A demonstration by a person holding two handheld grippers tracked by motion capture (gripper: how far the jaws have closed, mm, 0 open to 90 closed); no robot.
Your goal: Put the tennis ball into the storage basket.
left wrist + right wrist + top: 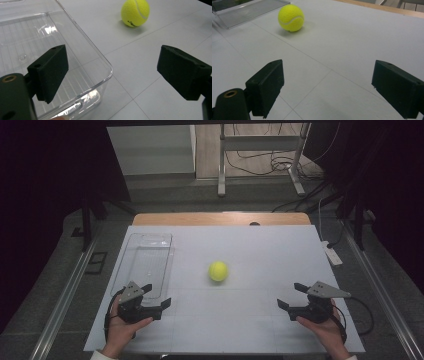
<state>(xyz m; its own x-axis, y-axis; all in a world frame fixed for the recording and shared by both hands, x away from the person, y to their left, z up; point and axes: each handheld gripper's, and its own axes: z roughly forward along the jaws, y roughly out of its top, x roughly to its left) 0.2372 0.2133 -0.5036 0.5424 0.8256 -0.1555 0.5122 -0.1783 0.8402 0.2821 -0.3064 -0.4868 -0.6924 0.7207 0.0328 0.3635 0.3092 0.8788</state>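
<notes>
Two grippers, left gripper (155, 296) and right gripper (290, 296), rest jaws wide near the table's (260, 250) front corners; open surface surrounds a yellow-green tennis ball (218, 271) at centre; a clear tray (148, 251) lies along the left edge.

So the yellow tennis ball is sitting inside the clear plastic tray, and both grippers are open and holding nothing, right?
Not quite. The tennis ball is not in the clear plastic tray; it sits on the bare white table to the tray's right, as the high view shows. The rest holds: the left gripper and right gripper are both open and holding nothing.
</notes>
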